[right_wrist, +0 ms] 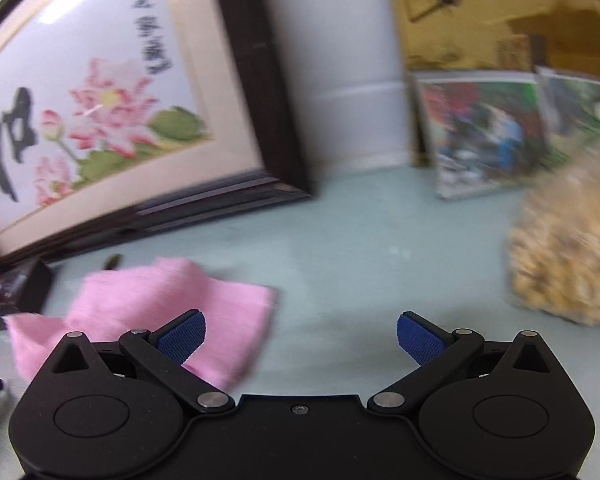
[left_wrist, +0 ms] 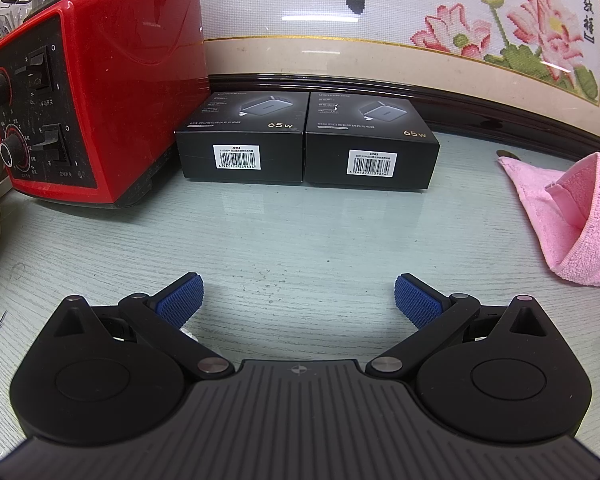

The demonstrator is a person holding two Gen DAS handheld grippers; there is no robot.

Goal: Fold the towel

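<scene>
In the left wrist view, the left gripper (left_wrist: 299,298) fills the bottom of the frame, its blue pads (left_wrist: 181,303) spread wide with nothing between them, over bare pale green tabletop (left_wrist: 300,232). The pink towel (left_wrist: 572,216) lies at the right edge of the frame, well apart from the fingers, partly folded with one flap standing up. Beyond, in the middle of the frame, two black charger boxes (left_wrist: 242,140) sit side by side and touching, barcodes facing the camera. To their left, a red appliance (left_wrist: 88,92) with two knobs takes the upper left. Behind everything, a framed embroidery (left_wrist: 420,20) of pink lotus flowers leans along the back.

In the right wrist view, which is blurred, the right gripper (right_wrist: 301,334) is likewise wide open and empty at the bottom. The towel (right_wrist: 172,312) lies at lower left on the table (right_wrist: 360,248), passing behind the left finger; whether they touch I cannot tell. A tan, lumpy mass (right_wrist: 568,248) sits at the right edge. Farther back stand the embroidery (right_wrist: 112,112) at upper left and a colourful picture (right_wrist: 488,140) at upper right.
</scene>
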